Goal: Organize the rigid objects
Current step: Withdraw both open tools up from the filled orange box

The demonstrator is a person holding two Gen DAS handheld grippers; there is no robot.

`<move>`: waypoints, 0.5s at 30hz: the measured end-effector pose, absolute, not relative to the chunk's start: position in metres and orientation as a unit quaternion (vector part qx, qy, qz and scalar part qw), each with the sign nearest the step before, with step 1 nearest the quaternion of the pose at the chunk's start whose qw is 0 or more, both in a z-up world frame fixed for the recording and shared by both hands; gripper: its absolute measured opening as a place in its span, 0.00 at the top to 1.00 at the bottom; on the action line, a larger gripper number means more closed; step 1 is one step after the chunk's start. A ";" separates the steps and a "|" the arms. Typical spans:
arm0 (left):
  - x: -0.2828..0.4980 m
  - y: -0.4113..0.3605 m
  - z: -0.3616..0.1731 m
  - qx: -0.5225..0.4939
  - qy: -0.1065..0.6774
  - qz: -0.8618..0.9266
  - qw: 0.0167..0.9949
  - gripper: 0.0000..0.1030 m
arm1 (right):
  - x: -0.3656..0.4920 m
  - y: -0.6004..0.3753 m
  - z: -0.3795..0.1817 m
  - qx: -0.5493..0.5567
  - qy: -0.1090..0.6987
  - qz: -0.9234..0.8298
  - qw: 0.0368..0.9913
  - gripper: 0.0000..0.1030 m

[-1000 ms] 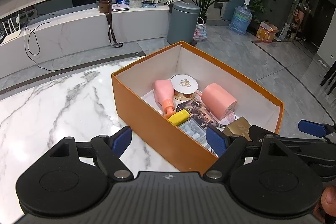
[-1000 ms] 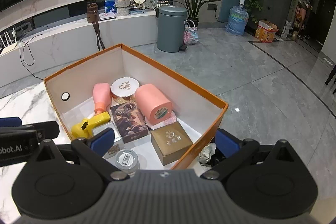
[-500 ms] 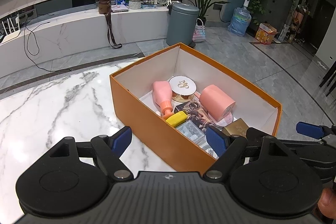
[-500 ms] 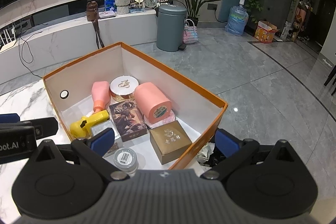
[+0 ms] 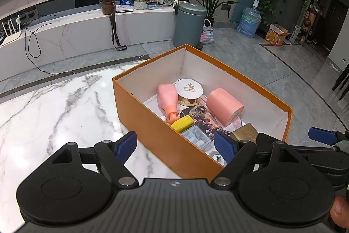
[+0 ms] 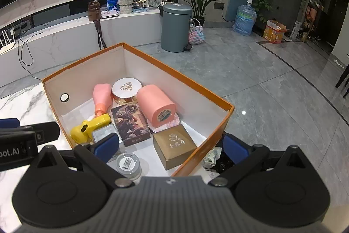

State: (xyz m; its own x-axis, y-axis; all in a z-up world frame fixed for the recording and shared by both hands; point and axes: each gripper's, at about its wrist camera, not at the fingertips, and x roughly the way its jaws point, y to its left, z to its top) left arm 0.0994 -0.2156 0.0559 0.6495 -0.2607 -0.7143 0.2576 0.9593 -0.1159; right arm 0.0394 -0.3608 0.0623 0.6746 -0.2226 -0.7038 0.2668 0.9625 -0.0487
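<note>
Orange box beneath both wide-open grippers, angled downward.

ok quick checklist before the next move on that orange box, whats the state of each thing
1. Left gripper jaws open, nothing between them: ok.
2. Right gripper jaws open, nothing held: ok.
3. Orange box open, no lid, standing on the marble table: ok.
4. Items inside the box, gold box, pink cylinder, yellow tool, small jar: ok.
5. Box's right corner sits at the table's edge: cannot tell whether it overhangs.
6. Anything left outside the box to sort: cannot tell.
</note>
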 end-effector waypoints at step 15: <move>0.100 -0.216 0.056 -0.002 0.393 -0.143 0.908 0.09 | 0.039 -0.361 0.062 0.029 0.381 -0.135 0.914 0.03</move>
